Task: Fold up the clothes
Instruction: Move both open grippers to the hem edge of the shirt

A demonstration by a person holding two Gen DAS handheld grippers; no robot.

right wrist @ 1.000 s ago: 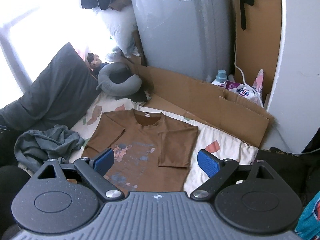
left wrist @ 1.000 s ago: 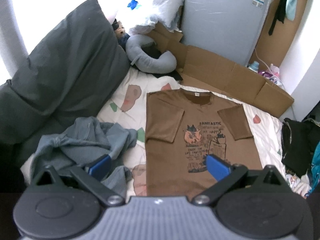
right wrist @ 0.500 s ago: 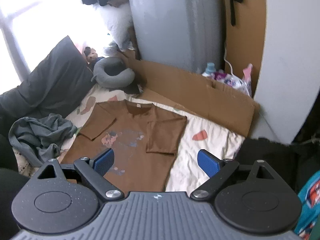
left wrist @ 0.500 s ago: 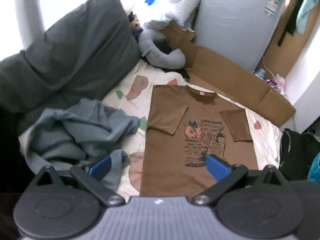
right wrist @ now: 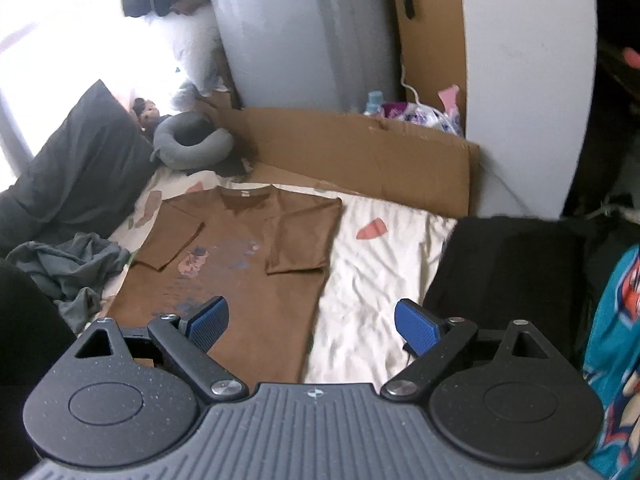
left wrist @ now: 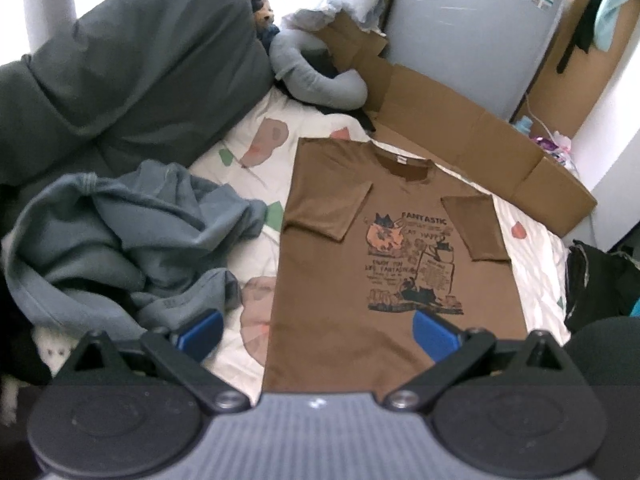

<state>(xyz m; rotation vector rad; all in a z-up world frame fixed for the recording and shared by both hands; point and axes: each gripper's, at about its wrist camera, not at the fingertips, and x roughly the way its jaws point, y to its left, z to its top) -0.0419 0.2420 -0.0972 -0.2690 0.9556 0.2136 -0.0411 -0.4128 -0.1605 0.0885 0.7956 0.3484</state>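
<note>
While both tongs hang spread and empty above the bed (left wrist: 256, 184), stock reads largest first, placed from the shirt.
Bed: bears all.
Shirt (left wrist: 352, 280): brown, flat, print up, both sleeves turned in, so partly folded.
Grey heap (left wrist: 120, 236): crumpled just beside its left edge.
Left tongs (left wrist: 316, 334), right tongs (right wrist: 312, 326): over its hem.
Containers: none seen.

Ahead of the left gripper (left wrist: 316, 334), the brown T-shirt (left wrist: 332, 280) bears "FANTASTIC" above its cat print; the smaller lines beneath and the neck tag are unreadable.
</note>
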